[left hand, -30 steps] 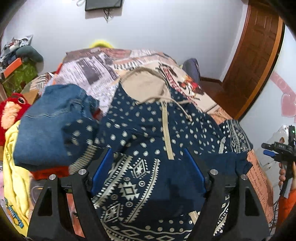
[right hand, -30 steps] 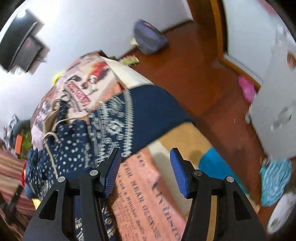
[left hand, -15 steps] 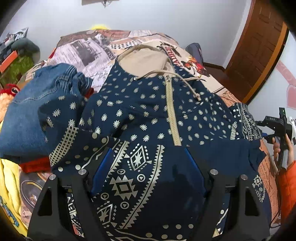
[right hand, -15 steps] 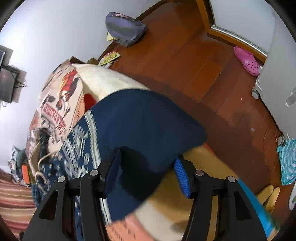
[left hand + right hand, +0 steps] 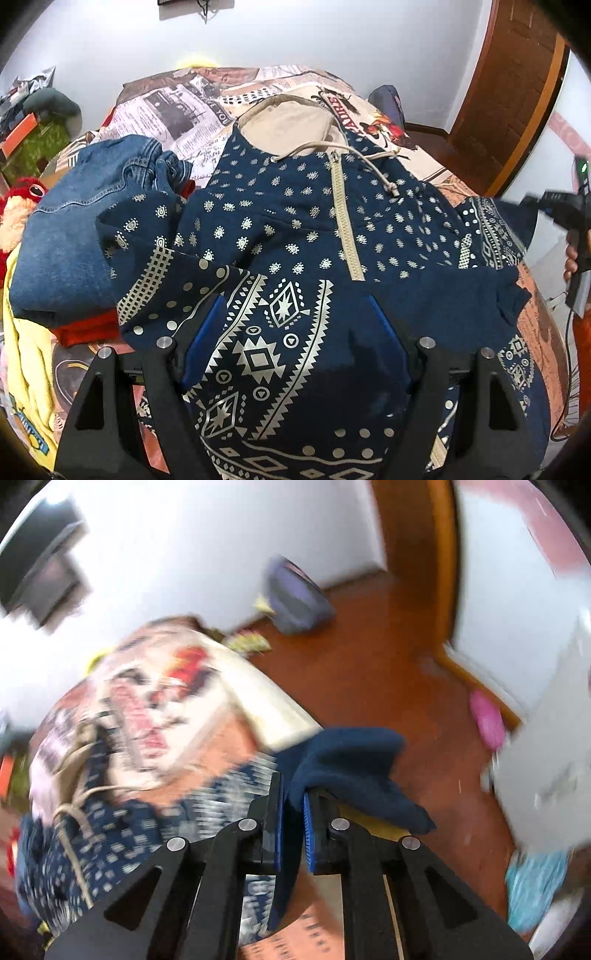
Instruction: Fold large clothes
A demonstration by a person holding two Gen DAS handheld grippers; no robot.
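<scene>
A soft navy patterned hoodie (image 5: 295, 236) is spread flat on the printed bedspread (image 5: 192, 110). Its plain cuff (image 5: 347, 760), blurred, has just been clamped by the right gripper (image 5: 292, 794); the left gripper (image 5: 295, 332) is held apart above the hem, seemingly unpinched.

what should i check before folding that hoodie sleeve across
1. Right hand-held gripper shut on the sleeve cuff: ok; its jaws have just closed on the cloth.
2. Left hand-held gripper clear of cloth: cannot tell; it stands open above the hoodie.
3. Front flat, zipper straight: ok.
4. Other sleeve clear: not ok, lies on the jeans.
5. Drawstring tucked away: not ok.
</scene>
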